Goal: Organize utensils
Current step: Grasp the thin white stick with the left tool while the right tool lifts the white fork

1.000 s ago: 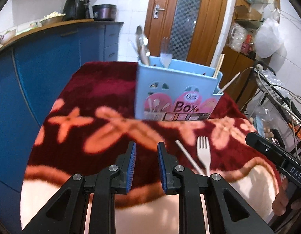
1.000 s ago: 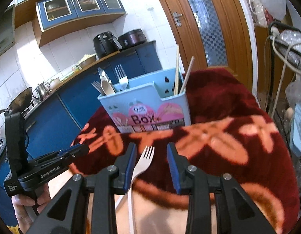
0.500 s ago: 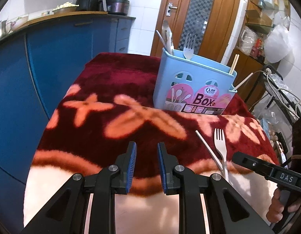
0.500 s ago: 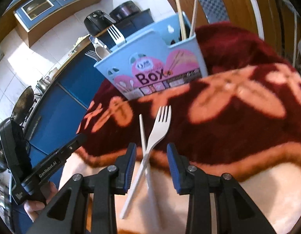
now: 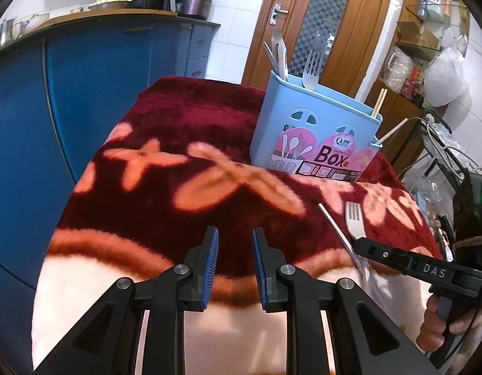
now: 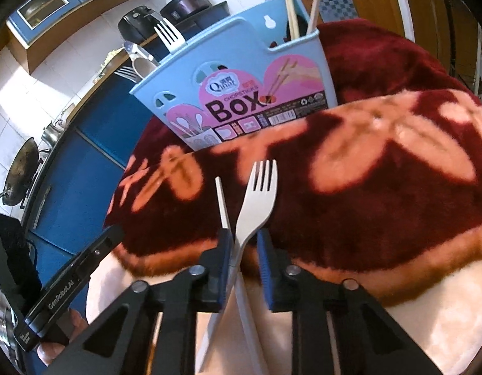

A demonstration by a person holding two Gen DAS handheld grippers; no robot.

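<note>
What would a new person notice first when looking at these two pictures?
Probably the light blue utensil box with its pink "Box" label, standing upright on the dark red flowered blanket and holding forks, a spoon and chopsticks. Next, the white fork lying on the blanket beside a thin white stick, its handle between the open fingers of the right gripper. The left gripper holds nothing.

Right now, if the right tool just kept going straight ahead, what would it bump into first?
Most likely the white fork: its handle already lies between the open fingers of the right tool. A white stick lies just beside it; depth is hard to judge.
</note>
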